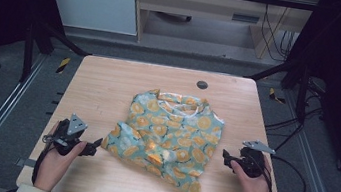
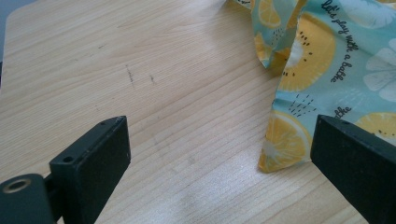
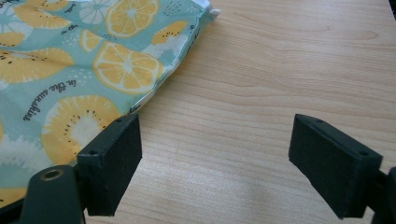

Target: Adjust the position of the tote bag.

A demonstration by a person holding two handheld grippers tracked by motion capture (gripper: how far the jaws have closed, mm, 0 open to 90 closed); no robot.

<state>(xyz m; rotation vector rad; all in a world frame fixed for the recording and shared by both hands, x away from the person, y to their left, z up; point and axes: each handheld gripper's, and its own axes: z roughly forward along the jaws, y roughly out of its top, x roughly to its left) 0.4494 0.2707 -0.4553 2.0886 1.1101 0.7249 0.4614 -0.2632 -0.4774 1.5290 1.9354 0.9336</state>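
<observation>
The cloth (image 1: pixel 170 139) lies crumpled near the middle of the table (image 1: pixel 103 91), a little toward my side. It is pale teal, printed all over with orange and yellow citrus slices, and a white-edged opening shows at its far end. In my left gripper view the cloth (image 2: pixel 322 70) fills the upper right, with a folded corner resting on the wood and a line of small script running along the print. In my right gripper view the cloth (image 3: pixel 79 65) spreads across the upper left, its hem running diagonally down toward my left-hand jaw.

My left gripper (image 1: pixel 92 146) sits at the cloth's near left corner, just beside it, with its jaws spread wide and nothing between them but bare wood; seen from its own camera (image 2: pixel 219 158), the right-hand jaw stands in front of the cloth's edge, and I cannot tell if it touches. My right gripper (image 1: pixel 225 157) rests on the table just off the cloth's right edge, a small gap apart in the high view. Its jaws are also spread (image 3: pixel 215 163), with plain wood between them and the cloth's hem passing just behind one jaw.

My left hand (image 1: pixel 56 158) and right hand (image 1: pixel 254 186) come in from the near edge. A small dark round plug (image 1: pixel 202 85) sits in the tabletop near the far edge, well apart from the cloth.
</observation>
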